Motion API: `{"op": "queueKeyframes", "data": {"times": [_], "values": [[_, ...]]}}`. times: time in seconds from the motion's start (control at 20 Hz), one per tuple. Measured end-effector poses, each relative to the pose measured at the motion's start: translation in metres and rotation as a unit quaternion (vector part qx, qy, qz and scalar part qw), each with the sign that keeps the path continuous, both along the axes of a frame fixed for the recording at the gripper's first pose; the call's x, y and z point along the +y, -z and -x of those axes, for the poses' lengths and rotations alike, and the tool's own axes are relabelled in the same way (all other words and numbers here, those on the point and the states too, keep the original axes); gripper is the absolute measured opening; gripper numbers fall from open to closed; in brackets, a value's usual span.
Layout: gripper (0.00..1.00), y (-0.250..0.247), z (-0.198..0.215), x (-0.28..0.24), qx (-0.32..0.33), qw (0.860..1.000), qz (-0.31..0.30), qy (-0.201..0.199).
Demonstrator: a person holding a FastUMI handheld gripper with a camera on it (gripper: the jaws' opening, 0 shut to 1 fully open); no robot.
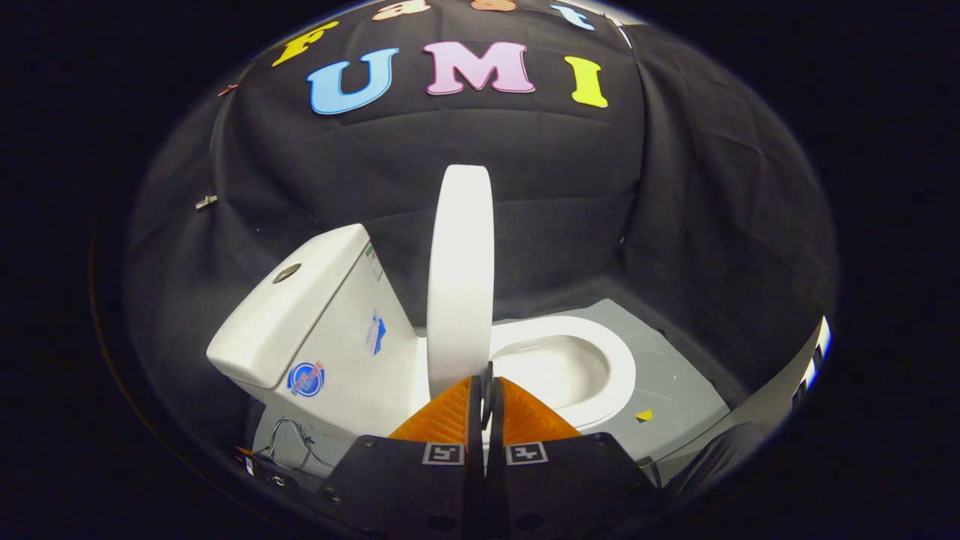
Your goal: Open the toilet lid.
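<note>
A white toilet stands on a grey floor plate (667,375). Its tank (315,315) is to the left of my fingers, with a round flush button (286,272) on top. The lid (459,277) stands raised, nearly upright and seen edge-on, just ahead of my fingertips. To its right the seat ring and open bowl (559,364) lie uncovered. My gripper (486,379) is shut, its fingers pressed together with nothing visible between them. The tips sit right by the lid's lower edge; whether they touch it is hard to tell.
Black cloth walls close in behind and to the right of the toilet. A small yellow mark (643,415) lies on the floor plate beside the bowl. Loose wires (289,442) trail on the floor below the tank.
</note>
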State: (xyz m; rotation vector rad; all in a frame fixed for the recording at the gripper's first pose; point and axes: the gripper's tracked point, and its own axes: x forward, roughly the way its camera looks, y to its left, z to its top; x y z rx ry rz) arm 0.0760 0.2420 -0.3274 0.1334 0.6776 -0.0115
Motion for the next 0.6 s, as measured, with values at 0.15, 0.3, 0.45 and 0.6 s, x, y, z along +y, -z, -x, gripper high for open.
{"op": "queueKeyframes", "data": {"times": [0.15, 0.3, 0.45, 0.6], "values": [[0.05, -0.005, 0.000, 0.025, -0.016, 1.000, 0.019, -0.005], [0.05, -0.009, 0.001, 0.049, -0.032, 0.999, 0.036, -0.026], [0.05, -0.011, 0.001, 0.072, -0.043, 0.997, 0.043, -0.042], [0.06, -0.010, 0.003, 0.095, -0.051, 0.995, 0.057, -0.063]]}}
